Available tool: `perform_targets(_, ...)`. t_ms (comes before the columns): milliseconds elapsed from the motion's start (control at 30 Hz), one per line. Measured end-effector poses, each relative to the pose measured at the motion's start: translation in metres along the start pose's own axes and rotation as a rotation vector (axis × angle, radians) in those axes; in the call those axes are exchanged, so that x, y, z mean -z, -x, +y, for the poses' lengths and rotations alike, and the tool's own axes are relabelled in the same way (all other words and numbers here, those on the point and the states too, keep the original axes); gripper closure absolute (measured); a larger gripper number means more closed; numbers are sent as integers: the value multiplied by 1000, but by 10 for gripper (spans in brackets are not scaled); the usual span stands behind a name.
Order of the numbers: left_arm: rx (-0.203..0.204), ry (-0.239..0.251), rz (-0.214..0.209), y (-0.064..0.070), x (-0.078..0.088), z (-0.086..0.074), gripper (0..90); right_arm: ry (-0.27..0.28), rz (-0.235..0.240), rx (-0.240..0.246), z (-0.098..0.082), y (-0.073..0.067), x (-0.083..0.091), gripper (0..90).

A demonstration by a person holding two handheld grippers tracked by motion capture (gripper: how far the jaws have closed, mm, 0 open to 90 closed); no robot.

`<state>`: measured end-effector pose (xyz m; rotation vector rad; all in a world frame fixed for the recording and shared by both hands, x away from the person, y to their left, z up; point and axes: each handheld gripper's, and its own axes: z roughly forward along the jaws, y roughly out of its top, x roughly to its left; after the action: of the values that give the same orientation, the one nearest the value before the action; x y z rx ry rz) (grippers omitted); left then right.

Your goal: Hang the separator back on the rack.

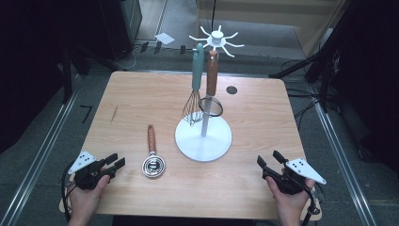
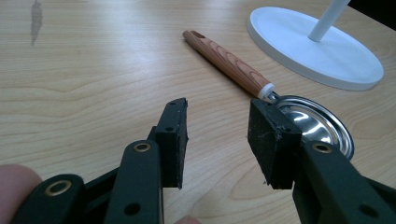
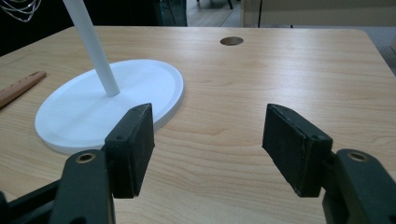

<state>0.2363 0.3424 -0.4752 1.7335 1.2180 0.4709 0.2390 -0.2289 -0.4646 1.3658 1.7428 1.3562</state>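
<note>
A white utensil stand [image 1: 203, 141] rises from a round base at the table's middle. A teal-handled whisk [image 1: 196, 70] and a wooden-handled strainer [image 1: 212, 70] hang from its top hooks. A metal ladle [image 1: 153, 165] with a wooden handle lies flat left of the base, bowl toward me. My left gripper [image 1: 118, 160] is at the near left, open, its jaws empty. In the left gripper view the ladle [image 2: 317, 123] lies just beyond the left gripper [image 2: 217, 126], to the right. My right gripper [image 1: 267, 157] is open and empty at the near right; ahead of the right gripper [image 3: 208, 135] lies bare wood, right of the stand [image 3: 84, 112].
The wooden table [image 1: 141, 94] has a round cable hole [image 1: 231, 90] at the back right. A dark scratch [image 1: 113, 114] marks its left side. Tripod legs and cables lie on the floor right of the table. Bare wood spreads across the front.
</note>
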Motion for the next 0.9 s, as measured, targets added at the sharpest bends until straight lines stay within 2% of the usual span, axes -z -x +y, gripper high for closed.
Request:
perform_targets(167,-1,-28,-32,7,-5,1,625,-20,4,-6,-4,1,-7,354)
perform_targets(267,-13,-25,-54,12,-7,4,638,-28,-1,16,-6,0,-10,354)
perform_targets(300,-18,-19,-76,13,-8,5,641,-32,-1,22,-6,0,-10,354)
perform_targets(367,-21,-16,-95,16,-10,6,650,-37,8,24,-7,0,-12,354)
perform_targets(567,-72,-28,-82,32,-18,7,679,-48,25,23,-8,-1,-17,354)
perform_targets(600,-70,-22,-92,34,-19,7,683,-56,30,20,-8,-3,-18,354)
perform_targets(633,-71,-40,-106,34,-21,9,693,-56,34,25,-8,-3,-18,353)
perform_targets(800,-15,-80,-107,33,-25,17,749,-42,46,0,-7,-7,-20,354)
perform_targets(900,-6,-108,-108,33,-32,20,749,-48,56,8,-7,-9,-23,353)
